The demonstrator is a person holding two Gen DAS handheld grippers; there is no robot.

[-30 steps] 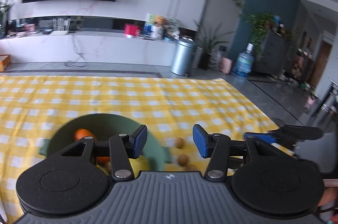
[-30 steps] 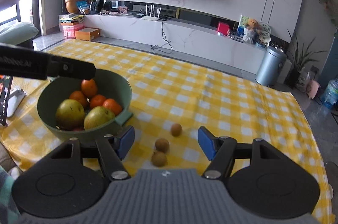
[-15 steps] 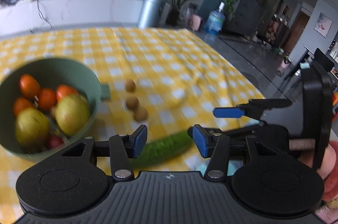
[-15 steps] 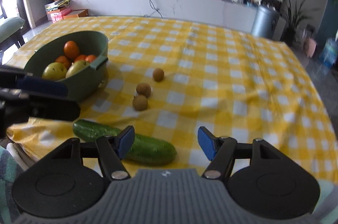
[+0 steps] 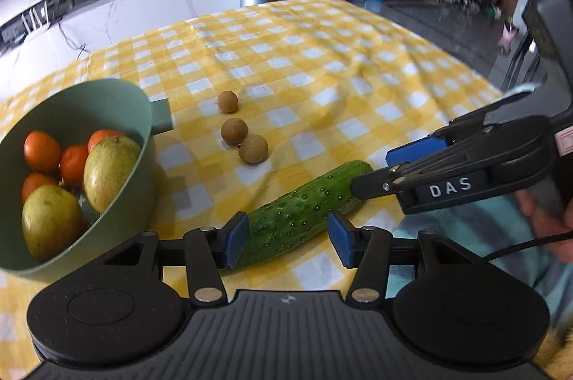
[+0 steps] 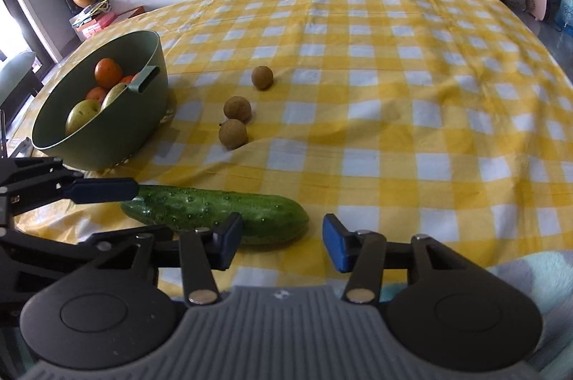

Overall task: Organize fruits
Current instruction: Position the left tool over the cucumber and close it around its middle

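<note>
One cucumber [image 5: 304,215] is laid lengthwise along the near edge of the worktop [image 6: 412,115], which is covered by a yellow-and-white checked cloth [image 5: 322,65]. Just beyond it, toward the middle of the worktop, three small round brown fruits [image 5: 234,131] are set in a short line, the two nearer ones almost touching and the third a little apart. At the near left corner one green bowl [image 5: 143,115] with a tab handle is placed; in it four oranges [image 5: 42,153] and two yellow-green fruits [image 5: 109,172] can be counted from the left wrist view, a small dark red patch beneath them being too hidden to name. The left gripper [image 5: 288,240] is held over the cucumber's left end with its blue pads on either side and its jaws opening; the left pad is seen right at the skin, but no firm press can be made out. The right gripper [image 6: 283,242] is poised at the cucumber's right end, its jaws closing, with the tip lying between the pads and the right pad clearly apart from it. The letters "DAS" are printed in white on the right gripper's side.
</note>
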